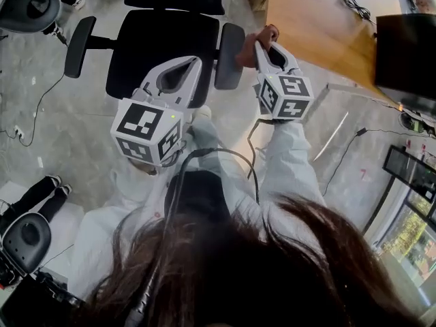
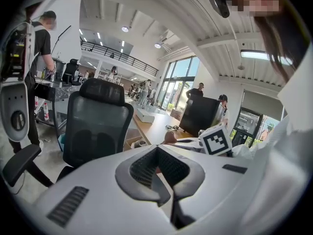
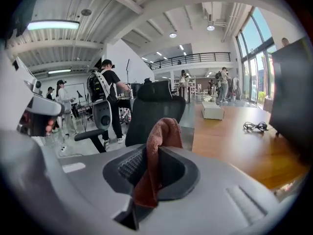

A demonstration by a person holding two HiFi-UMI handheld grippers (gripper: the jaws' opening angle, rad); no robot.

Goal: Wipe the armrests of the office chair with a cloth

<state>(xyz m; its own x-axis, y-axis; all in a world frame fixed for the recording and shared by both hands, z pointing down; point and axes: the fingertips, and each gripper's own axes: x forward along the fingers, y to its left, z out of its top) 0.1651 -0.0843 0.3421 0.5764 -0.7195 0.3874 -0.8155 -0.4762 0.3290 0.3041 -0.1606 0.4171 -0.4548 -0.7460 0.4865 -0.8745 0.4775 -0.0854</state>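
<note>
Your right gripper view shows the right gripper clamped on the rust-brown cloth, bunched and poking up, which the head view only glimpses beside the office chair's nearer armrest, while your left gripper is closed empty over the seat.

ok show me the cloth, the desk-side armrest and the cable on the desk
cloth (image 3: 164, 131), right gripper view, its upper fold
desk-side armrest (image 1: 229, 54), head view, middle of its pad
cable (image 1: 355, 5), head view, its coiled part
</note>
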